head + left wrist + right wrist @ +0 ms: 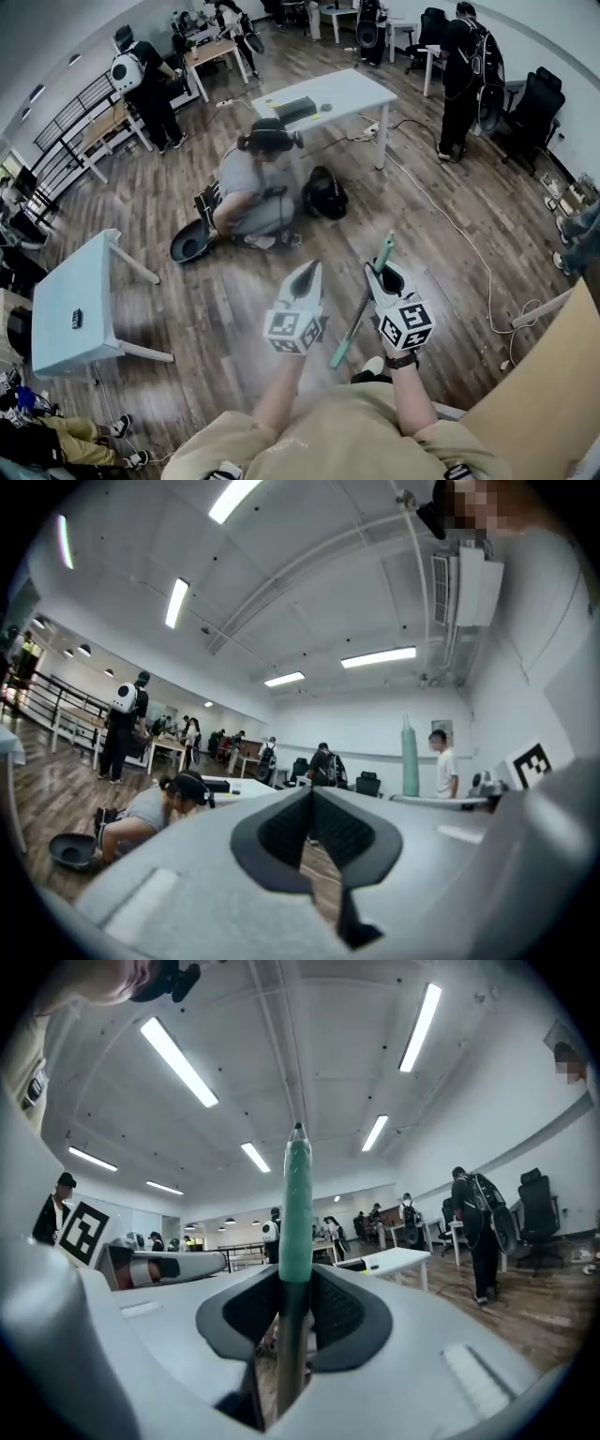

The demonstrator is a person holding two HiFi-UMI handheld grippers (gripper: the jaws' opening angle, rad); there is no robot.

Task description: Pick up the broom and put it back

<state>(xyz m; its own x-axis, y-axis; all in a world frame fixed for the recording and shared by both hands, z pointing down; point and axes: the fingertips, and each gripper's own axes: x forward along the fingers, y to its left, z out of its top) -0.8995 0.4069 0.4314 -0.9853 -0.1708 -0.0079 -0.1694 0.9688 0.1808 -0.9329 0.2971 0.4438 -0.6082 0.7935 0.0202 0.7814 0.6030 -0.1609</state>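
Note:
The broom handle (354, 325) is a thin pole with a green grip at its top, slanting from upper right down to lower left in the head view. My right gripper (387, 273) is shut on it just below the green grip. In the right gripper view the handle (297, 1206) stands upright between the jaws. The broom's head is hidden. Just left of it my left gripper (307, 269) points forward, shut with nothing in it. Its jaws (312, 791) meet at the tips, and the green grip (410, 756) shows to its right.
A person crouches on the wooden floor (251, 190) ahead, with a black dustpan (191, 244) and a black bag (325, 194) beside them. A white table (330, 92) stands beyond, a pale blue table (78, 298) at left, a wooden panel (553, 394) at right. Other people stand around the room's edges.

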